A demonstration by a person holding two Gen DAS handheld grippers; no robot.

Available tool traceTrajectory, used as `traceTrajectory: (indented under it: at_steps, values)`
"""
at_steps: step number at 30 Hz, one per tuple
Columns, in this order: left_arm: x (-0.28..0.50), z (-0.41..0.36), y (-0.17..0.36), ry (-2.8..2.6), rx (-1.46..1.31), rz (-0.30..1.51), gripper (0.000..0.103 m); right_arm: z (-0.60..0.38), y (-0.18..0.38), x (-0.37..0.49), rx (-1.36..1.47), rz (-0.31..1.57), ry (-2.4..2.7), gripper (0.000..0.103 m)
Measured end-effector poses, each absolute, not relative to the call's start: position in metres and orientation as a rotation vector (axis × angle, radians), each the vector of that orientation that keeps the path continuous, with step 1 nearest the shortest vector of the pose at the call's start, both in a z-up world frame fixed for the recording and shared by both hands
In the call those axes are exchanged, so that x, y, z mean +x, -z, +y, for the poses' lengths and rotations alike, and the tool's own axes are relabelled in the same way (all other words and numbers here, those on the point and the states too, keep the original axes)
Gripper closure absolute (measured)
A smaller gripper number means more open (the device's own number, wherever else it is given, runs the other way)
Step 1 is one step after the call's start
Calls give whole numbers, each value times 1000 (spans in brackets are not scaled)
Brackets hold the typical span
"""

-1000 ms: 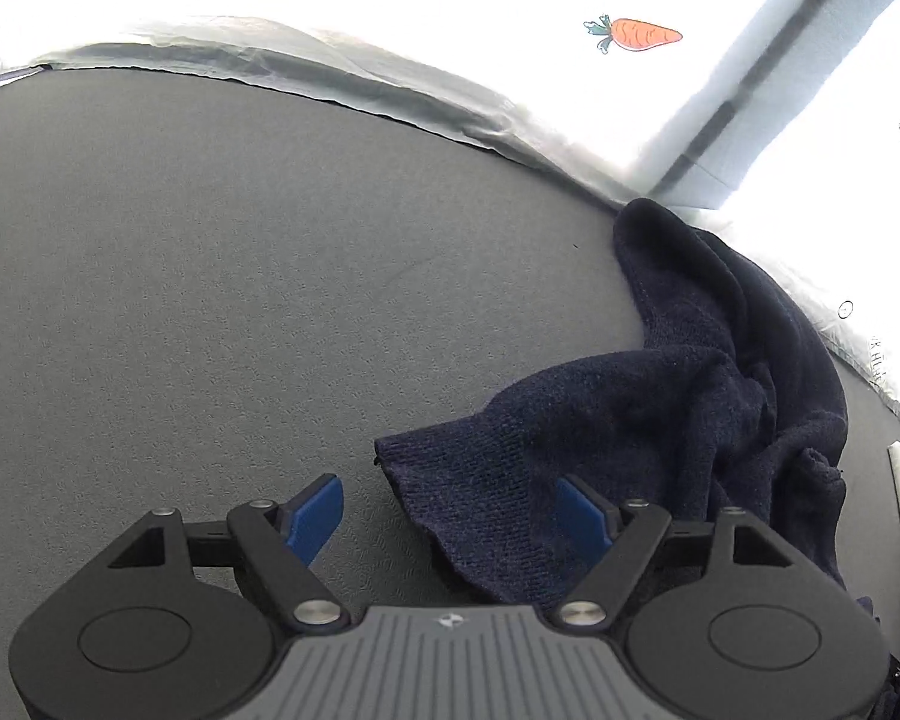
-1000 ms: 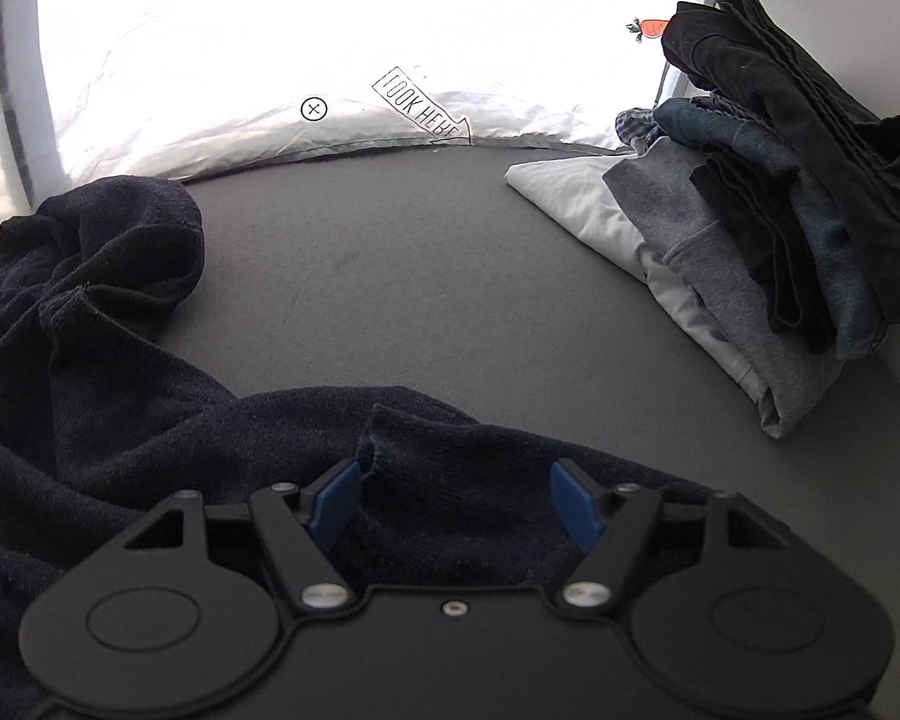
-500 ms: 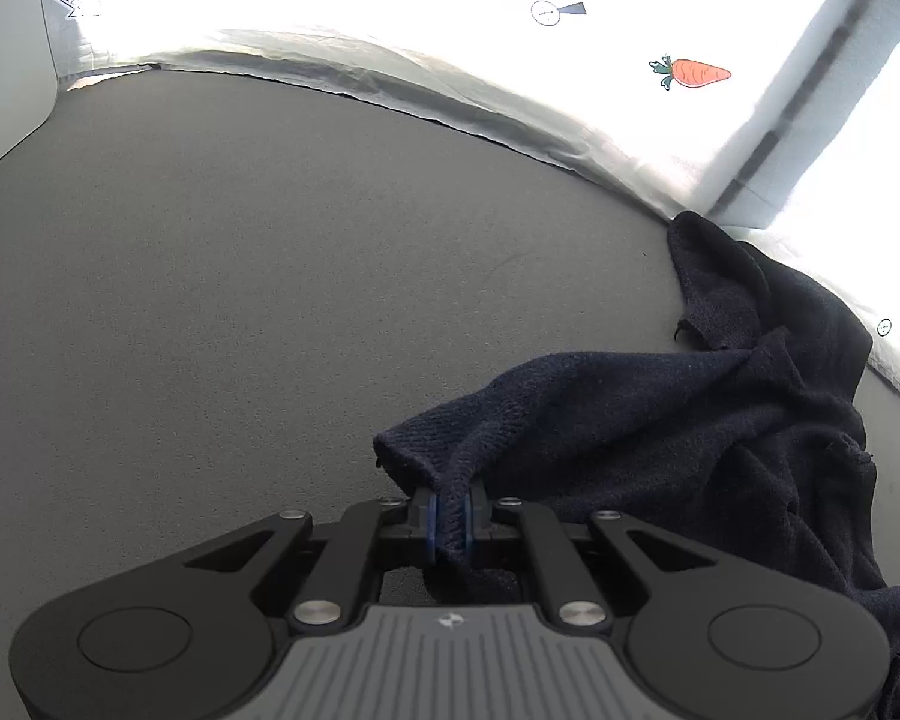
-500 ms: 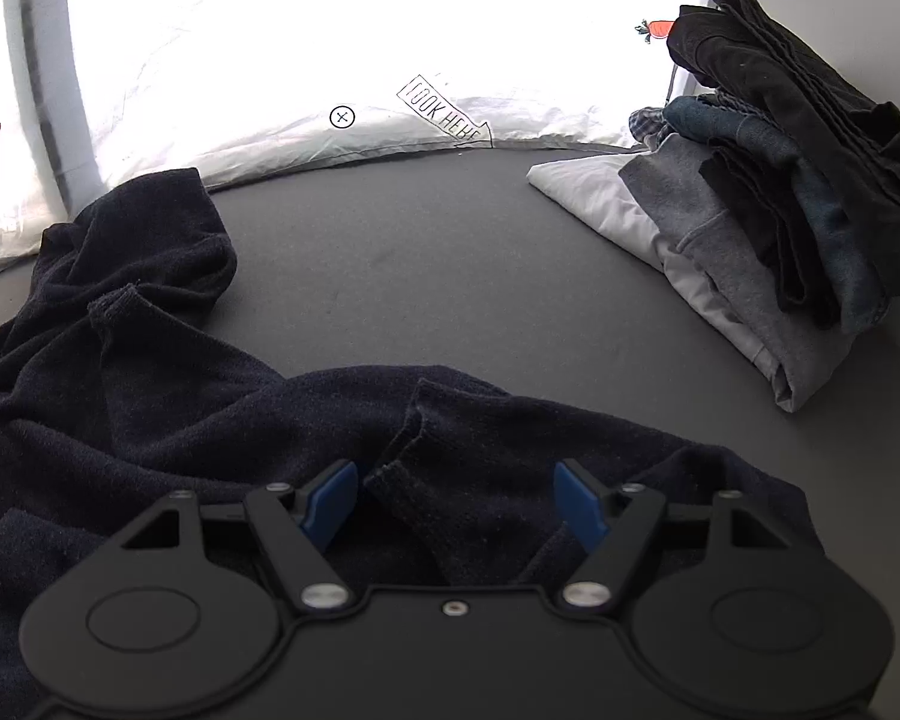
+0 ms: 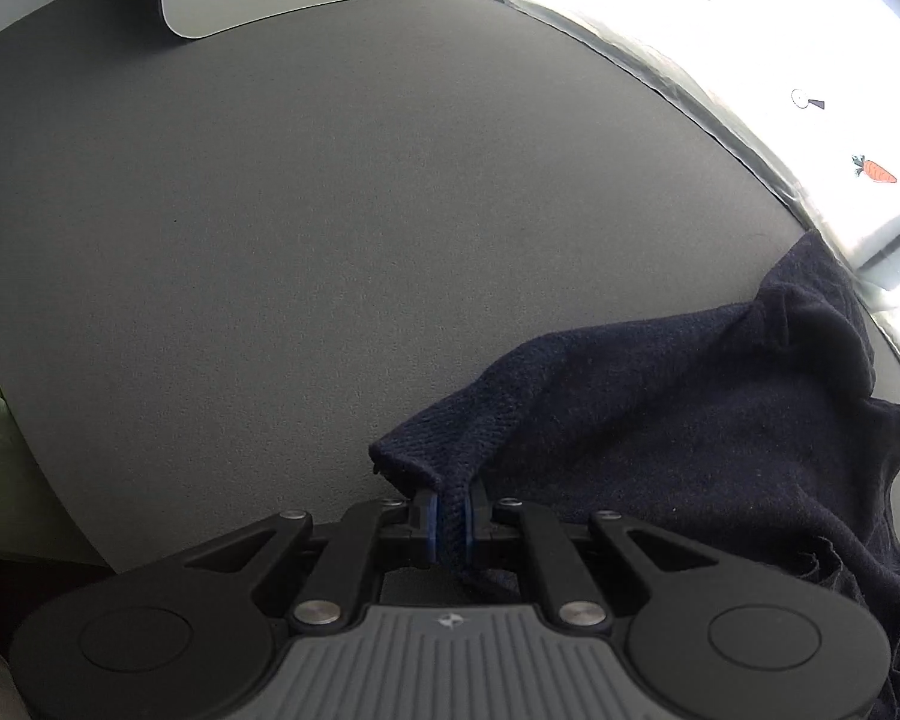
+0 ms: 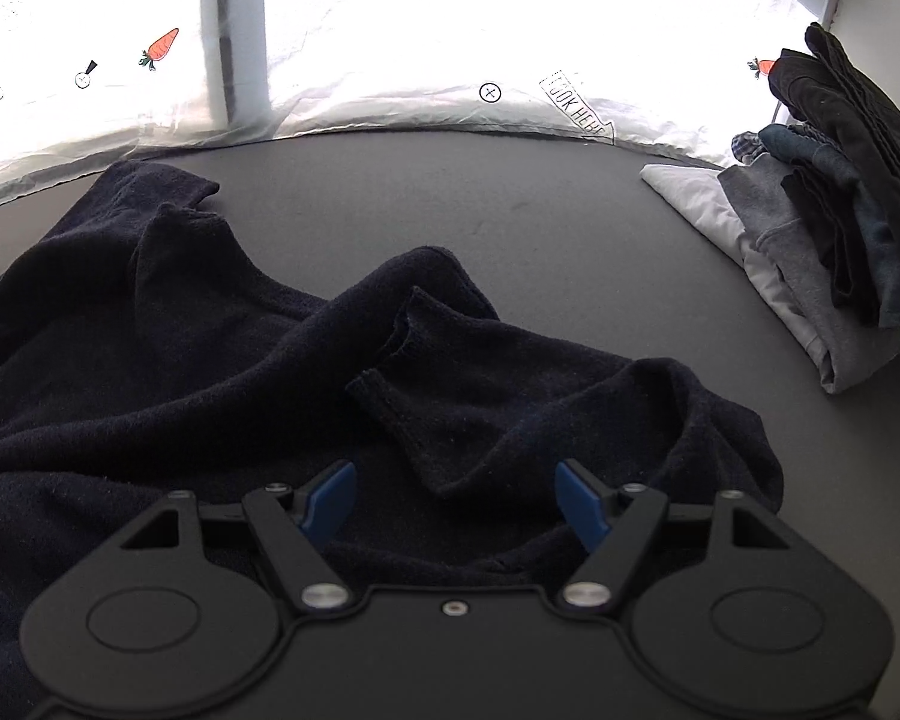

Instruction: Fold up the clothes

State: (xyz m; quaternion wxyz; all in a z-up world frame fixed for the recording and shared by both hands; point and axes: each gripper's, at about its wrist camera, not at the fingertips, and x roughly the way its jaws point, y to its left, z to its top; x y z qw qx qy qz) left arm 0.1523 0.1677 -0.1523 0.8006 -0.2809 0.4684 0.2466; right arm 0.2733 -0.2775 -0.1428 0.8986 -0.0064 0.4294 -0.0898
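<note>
A soft, limp navy sweater (image 6: pixel 222 324) lies crumpled on the bench (image 5: pixel 330 210); its ribbed edge is pinched in the closed left tool (image 5: pixel 450 519). The right tool (image 6: pixel 456 495) hovers wide open, empty; the cuff (image 6: pixel 402 330) at 12 o'clock, probably a sleeve end, is best gripped.

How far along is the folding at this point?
Done: a stack of folded clothes sits at the table's right edge. In hand: the left gripper is shut on an edge of the dark navy sweater; the right gripper is open above it. Left: the sweater lies crumpled, unfolded.

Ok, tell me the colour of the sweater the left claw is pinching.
Dark navy sweater, plain knit, no pattern; right wrist view shows it best.
</note>
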Motion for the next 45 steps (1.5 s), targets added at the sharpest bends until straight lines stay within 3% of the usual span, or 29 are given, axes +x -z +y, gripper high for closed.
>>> traceTrajectory:
  at_steps: [10, 14, 16, 20, 28, 35, 37, 39, 41, 45]
  values:
    - [77, 184, 154, -616, -663, 1062, 93, -234, 152, 245, -94, 932, 54, 28]
    - [83, 186, 140, -573, -635, 1035, 82, -229, 147, 246, -87, 913, 52, 28]
    - [90, 184, 129, -548, -599, 1010, 82, -228, 144, 249, -81, 899, 58, 27]
    - [106, 185, 109, -477, -574, 947, 70, -232, 138, 254, -55, 872, 90, 24]
    - [179, 167, 98, -300, -411, 996, 68, -238, 155, 282, 11, 914, 183, 12]
    - [207, 194, 78, -2, -442, 998, 63, -244, 171, 307, 69, 951, 265, 7]
    - [209, 202, 66, 67, -456, 930, 58, -250, 181, 317, 82, 980, 288, 4]
    - [216, 214, 54, 106, -494, 855, 44, -247, 192, 328, 61, 986, 322, 0]
    - [231, 221, 50, 87, -501, 808, 38, -246, 193, 331, 67, 972, 341, 0]
    - [287, 219, 80, -13, -481, 864, 37, -245, 196, 328, 78, 926, 361, 0]
